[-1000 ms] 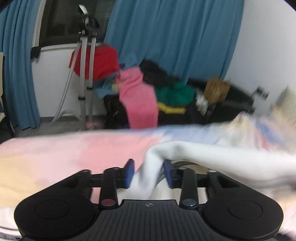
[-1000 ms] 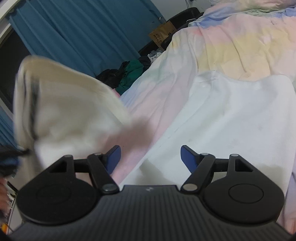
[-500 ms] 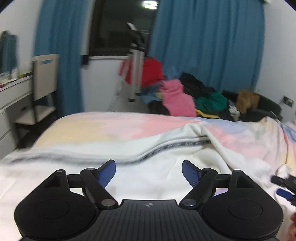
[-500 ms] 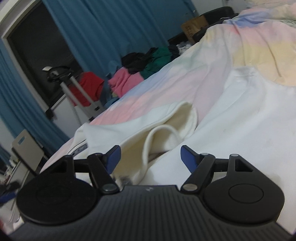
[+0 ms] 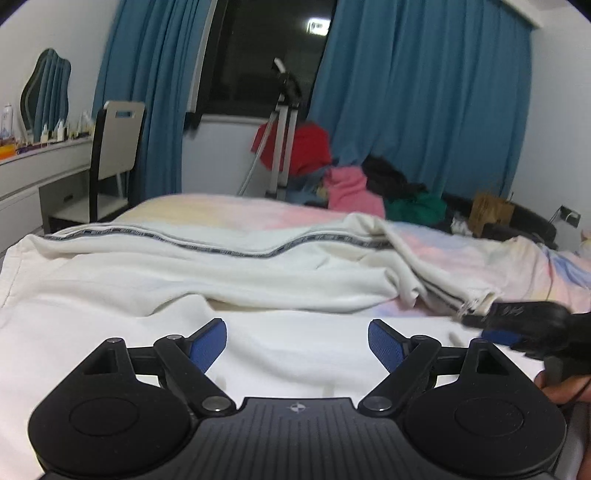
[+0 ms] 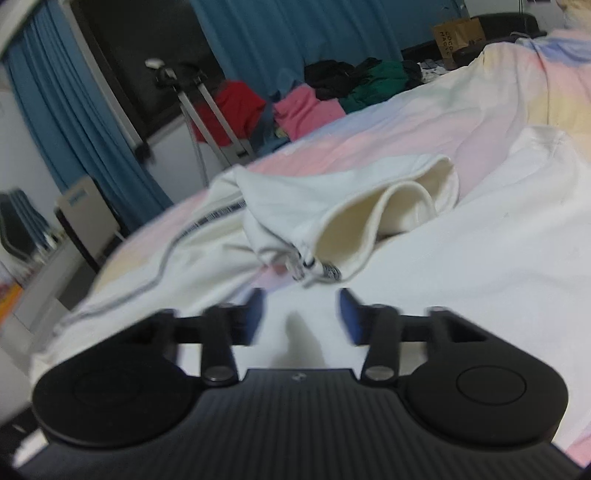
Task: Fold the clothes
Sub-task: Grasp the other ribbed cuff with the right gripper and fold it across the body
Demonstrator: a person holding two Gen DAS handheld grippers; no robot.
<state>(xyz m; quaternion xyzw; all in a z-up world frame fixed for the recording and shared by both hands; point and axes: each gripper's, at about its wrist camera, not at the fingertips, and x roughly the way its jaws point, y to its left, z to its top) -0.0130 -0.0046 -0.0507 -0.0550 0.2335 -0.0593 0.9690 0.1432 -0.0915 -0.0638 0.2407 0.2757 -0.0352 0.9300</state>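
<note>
A white garment [image 5: 295,332] with a dark striped trim lies spread on the pastel bedsheet [image 5: 258,214]. One sleeve [image 5: 332,273] is folded across it, its cuff [image 6: 321,269] with the striped edge lying loose. My left gripper [image 5: 297,341] hovers low over the garment's body, its jaws wide and still opening, with nothing between them. My right gripper [image 6: 301,314] sits just short of the cuff, its jaws closing; a gap still shows between the pads and they press on no cloth. In the left wrist view, the right gripper [image 5: 495,326] shows at the right edge, beside the cuff end.
A heap of clothes [image 5: 354,188] in red, pink, green and black lies beyond the bed, by a tripod [image 5: 280,147] and blue curtains [image 5: 417,99]. A desk with a chair [image 5: 114,147] stands at the left. A cardboard box [image 6: 458,33] sits by the far wall.
My left gripper let go of the white sleeve, opened wide and drew back over the garment. The sleeve now lies folded across it. My right gripper's jaws narrowed as it turned toward the cuff.
</note>
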